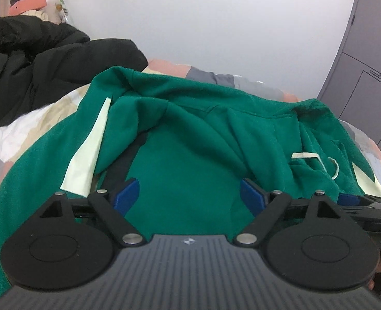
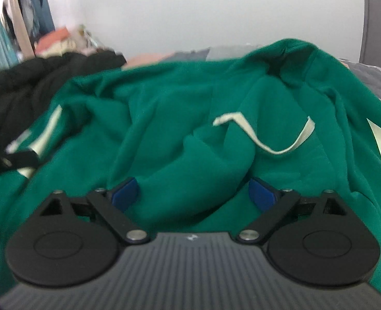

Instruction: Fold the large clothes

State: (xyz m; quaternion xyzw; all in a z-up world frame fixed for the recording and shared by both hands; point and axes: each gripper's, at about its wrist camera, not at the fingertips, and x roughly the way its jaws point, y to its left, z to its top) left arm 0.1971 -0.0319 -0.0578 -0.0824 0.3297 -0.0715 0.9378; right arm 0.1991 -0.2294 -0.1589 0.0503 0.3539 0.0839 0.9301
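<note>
Looking along my left gripper (image 1: 189, 193), I see the green hoodie (image 1: 190, 134) spread on the bed from 9 to 3 o'clock, its fabric between both spread, empty jaws. My right gripper (image 2: 194, 193) is likewise wide apart over rumpled green folds, gripping nothing. That view is blurred. A cream drawstring (image 2: 275, 139) loops at 1 o'clock; a black jacket (image 1: 35, 64) lies at 10 o'clock.

Soft matt fleece cloth on green hoodie (image 1: 190, 139), with flat cream woven drawstring (image 2: 268, 139). Puffy black coat (image 1: 35, 59), faint sheen. Matt black plastic left gripper (image 1: 189, 193), ribbed grey body, shiny metal pins, smooth blue pads (image 1: 127, 193).
</note>
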